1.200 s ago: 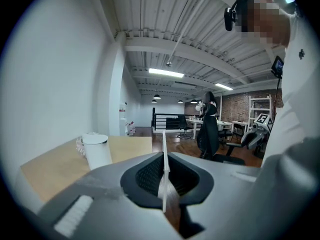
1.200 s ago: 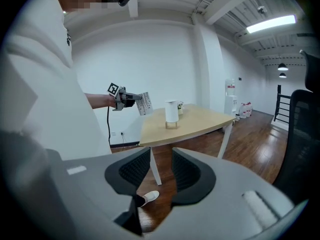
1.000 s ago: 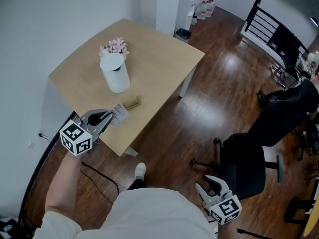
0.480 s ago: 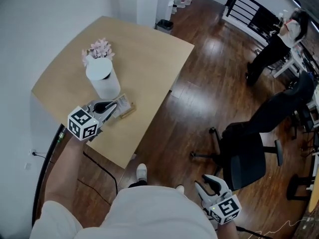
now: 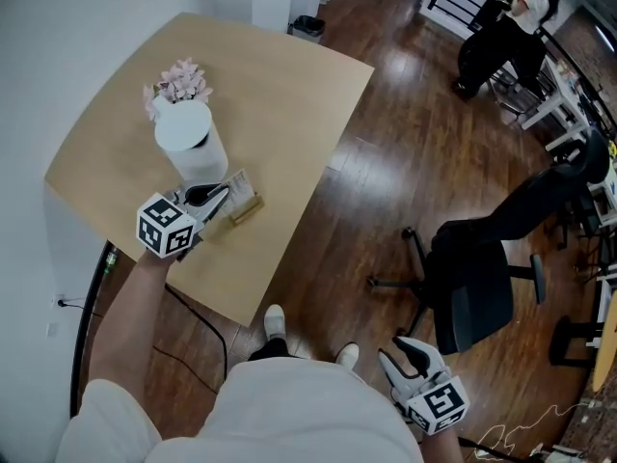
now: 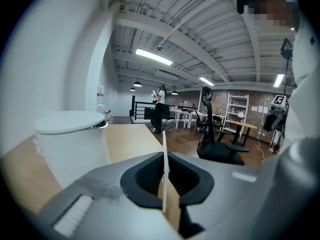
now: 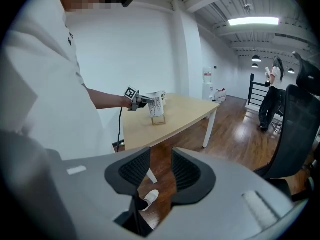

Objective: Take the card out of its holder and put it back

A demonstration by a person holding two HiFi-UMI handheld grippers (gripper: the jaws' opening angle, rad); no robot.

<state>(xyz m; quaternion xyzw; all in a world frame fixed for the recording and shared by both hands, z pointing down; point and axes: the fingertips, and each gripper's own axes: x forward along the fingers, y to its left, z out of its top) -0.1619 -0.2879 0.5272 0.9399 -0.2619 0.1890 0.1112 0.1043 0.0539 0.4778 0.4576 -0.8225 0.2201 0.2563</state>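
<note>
My left gripper (image 5: 218,197) is over the near part of the light wooden table (image 5: 289,95), shut on a white printed card (image 5: 234,187). From the left gripper view the card (image 6: 163,171) shows edge-on, pinched between the dark pads. Right under it lies the small wooden holder (image 5: 247,208). The right gripper view shows the card (image 7: 156,104) upright with its lower edge at the holder (image 7: 159,120); whether it sits in the slot I cannot tell. My right gripper (image 5: 409,358) hangs low by my right side over the floor, open with nothing between its jaws.
A white cylindrical container (image 5: 191,141) with pink flowers (image 5: 176,80) behind it stands just beyond the card. A black office chair (image 5: 479,287) is on the wooden floor to the right. A person (image 5: 501,32) stands at the far right, near desks.
My left gripper has carried the card from the table's near edge inward, up to the holder beside the white container. The right gripper has stayed at my side.
</note>
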